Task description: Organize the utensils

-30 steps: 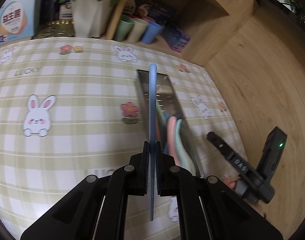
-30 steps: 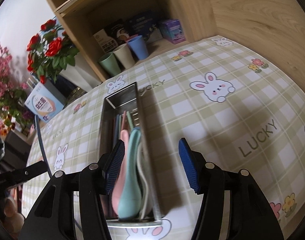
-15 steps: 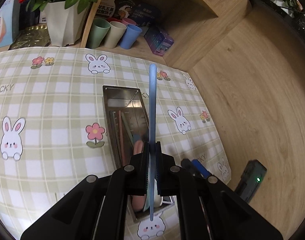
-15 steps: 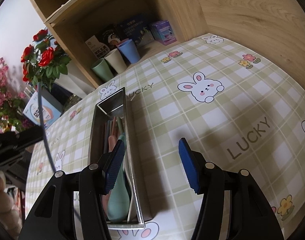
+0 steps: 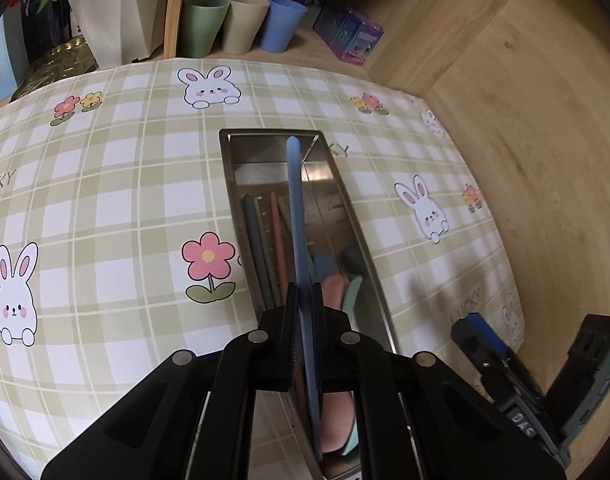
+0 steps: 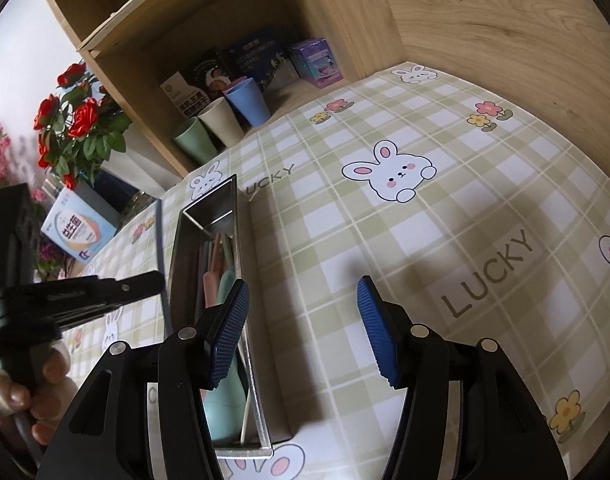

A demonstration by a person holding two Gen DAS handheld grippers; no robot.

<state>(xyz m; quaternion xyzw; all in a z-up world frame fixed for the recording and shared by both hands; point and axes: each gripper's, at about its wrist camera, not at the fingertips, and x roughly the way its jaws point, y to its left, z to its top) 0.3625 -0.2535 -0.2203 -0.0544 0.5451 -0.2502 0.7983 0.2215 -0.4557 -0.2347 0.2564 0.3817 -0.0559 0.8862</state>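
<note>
My left gripper (image 5: 303, 300) is shut on a long blue utensil (image 5: 296, 216), held edge-on above the steel tray (image 5: 357, 224). The utensil's handle runs along the tray toward its far end. Inside the tray lie pink and green spoons (image 5: 337, 292) and several thin sticks (image 5: 261, 240). In the right wrist view the tray (image 6: 177, 248) stands left of my right gripper (image 6: 303, 328), which is open and empty over the tablecloth, its left finger (image 6: 229, 332) by the tray's right wall. The left gripper (image 6: 105, 288) shows there beside the tray, the utensil (image 6: 159, 236) edge-on.
Three cups (image 5: 245, 24) stand in a wooden shelf at the table's back, with boxes (image 5: 353, 36) beside them. A white plant pot (image 5: 113, 12) and a blue-white box (image 6: 79, 232) stand at the back left. A wooden wall (image 5: 545, 160) borders the table's right side.
My left gripper has moved right and lower with the blue utensil, now lined up along the tray. The right gripper has drawn slightly right of the tray and stays open.
</note>
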